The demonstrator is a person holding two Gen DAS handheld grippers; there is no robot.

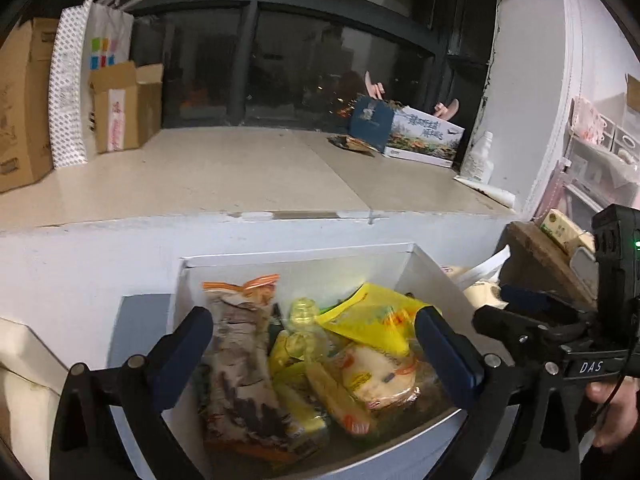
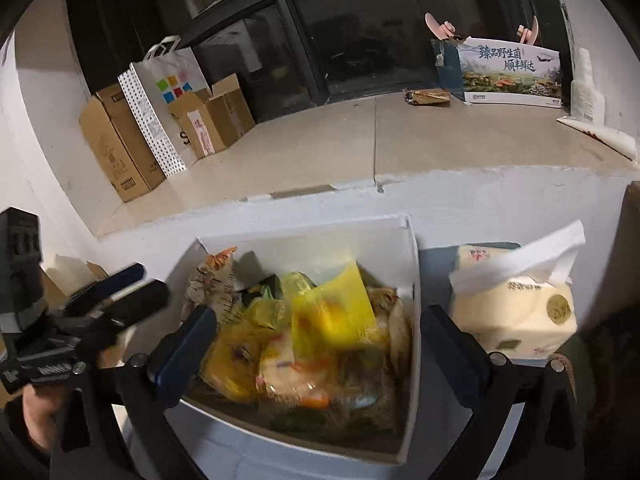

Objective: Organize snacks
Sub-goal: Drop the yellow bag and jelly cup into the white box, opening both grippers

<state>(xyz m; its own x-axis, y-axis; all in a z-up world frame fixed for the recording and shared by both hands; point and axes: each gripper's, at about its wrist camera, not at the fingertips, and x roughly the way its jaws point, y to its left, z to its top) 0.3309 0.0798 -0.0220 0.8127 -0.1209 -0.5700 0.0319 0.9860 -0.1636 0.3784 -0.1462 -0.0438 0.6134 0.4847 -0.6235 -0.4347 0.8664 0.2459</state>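
A white box (image 1: 296, 258) (image 2: 404, 280) holds several snack packets: a brown-and-white bag with an orange top (image 1: 244, 360) (image 2: 210, 284), a yellow packet (image 1: 376, 316) (image 2: 332, 308), and a pale round snack pack (image 1: 384, 376). My left gripper (image 1: 316, 356) is open and empty, its jaws spread wide just above the box. My right gripper (image 2: 320, 352) is open and empty too, over the same box. The right gripper also shows at the right edge of the left wrist view (image 1: 516, 312), and the left gripper shows at the left of the right wrist view (image 2: 120, 292).
A tissue pack (image 2: 516, 312) stands right of the box. Behind is a beige ledge (image 1: 224, 172) with cardboard boxes (image 1: 124, 108), a dotted paper bag (image 2: 160, 108), a printed carton (image 2: 512, 72) and a white bottle (image 1: 480, 156) under a dark window.
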